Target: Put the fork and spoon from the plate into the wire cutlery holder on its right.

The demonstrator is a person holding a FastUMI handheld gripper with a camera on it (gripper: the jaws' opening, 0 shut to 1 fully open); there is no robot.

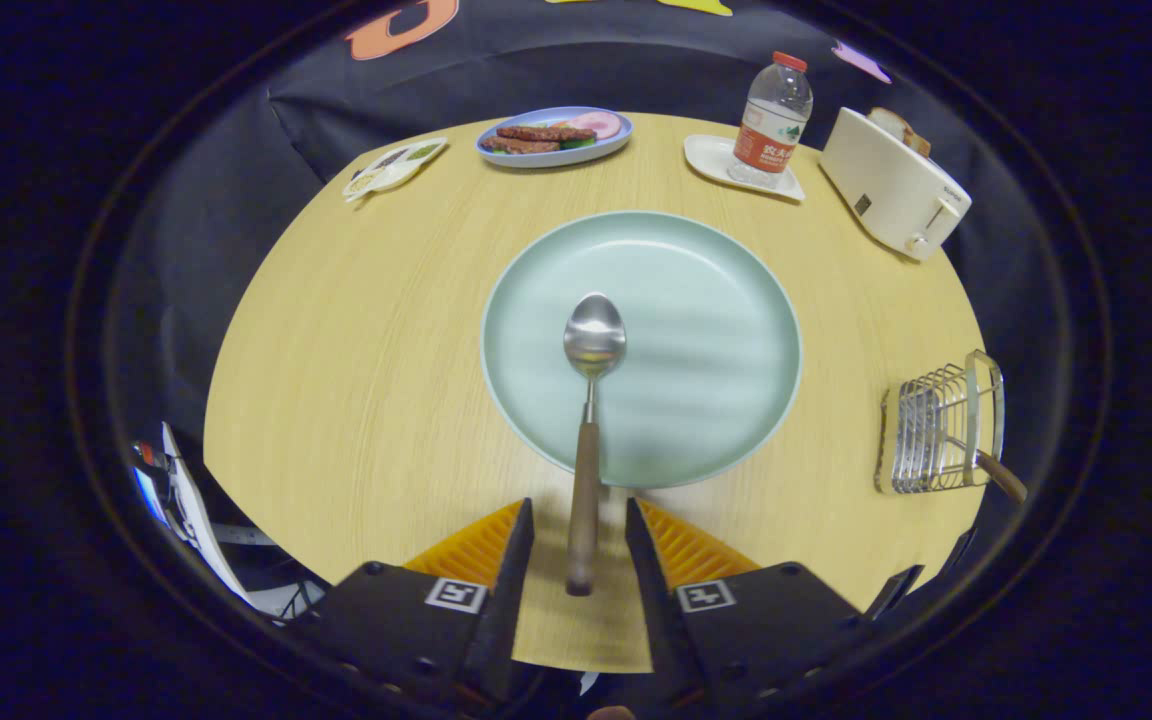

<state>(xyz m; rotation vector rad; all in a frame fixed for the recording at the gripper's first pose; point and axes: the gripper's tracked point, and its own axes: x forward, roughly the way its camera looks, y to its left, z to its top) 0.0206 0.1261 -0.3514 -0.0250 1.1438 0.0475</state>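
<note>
The plate [696,300] sits mid-table [356,380], just ahead of the tongs [579,525]. The spoon [591,400] lies bowl on the plate, handle over the near rim and between the open fingers — neither touching it. Right of the plate stands the wire cutlery holder [936,430], a handle poking from it. At the far edge — a dish of food [554,136], a bottle [772,120] on a small tray [726,160], a toaster [891,185].
</note>
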